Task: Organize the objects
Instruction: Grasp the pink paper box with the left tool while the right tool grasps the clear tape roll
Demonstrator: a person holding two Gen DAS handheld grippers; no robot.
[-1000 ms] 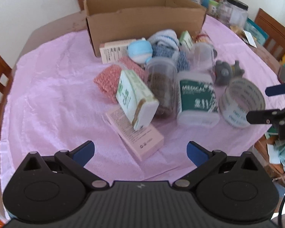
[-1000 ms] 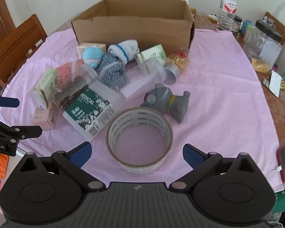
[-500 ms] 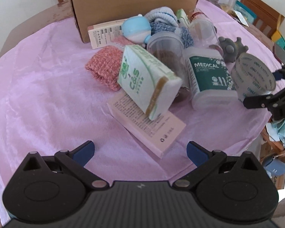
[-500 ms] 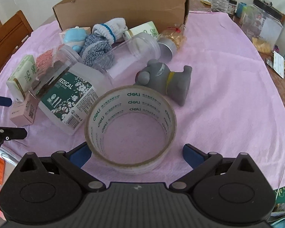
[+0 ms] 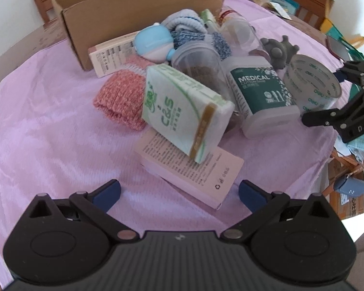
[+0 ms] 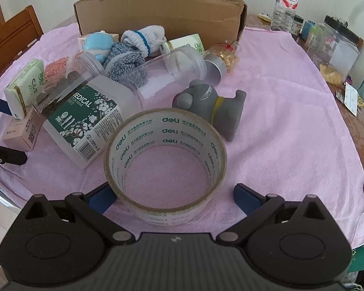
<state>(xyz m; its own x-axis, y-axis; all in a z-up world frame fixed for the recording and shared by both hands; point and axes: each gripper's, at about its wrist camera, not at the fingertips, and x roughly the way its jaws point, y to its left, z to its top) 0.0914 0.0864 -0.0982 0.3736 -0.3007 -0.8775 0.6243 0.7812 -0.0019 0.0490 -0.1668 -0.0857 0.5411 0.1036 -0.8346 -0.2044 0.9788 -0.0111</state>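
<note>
Right gripper (image 6: 172, 196) wide open, empty, straddling tape roll (image 6: 166, 165) at 6 o'clock. Left gripper (image 5: 179, 195) wide open, empty, facing pink box (image 5: 194, 172). Box (image 6: 157, 12) at 12. Risk: left pad clips roll wall, roll skids into bottle (image 6: 85, 121).

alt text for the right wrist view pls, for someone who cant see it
An open right gripper straddles a roll of clear tape lying flat on a pink cloth. Behind it sit a grey toy, jars, socks and a cardboard box.
</note>
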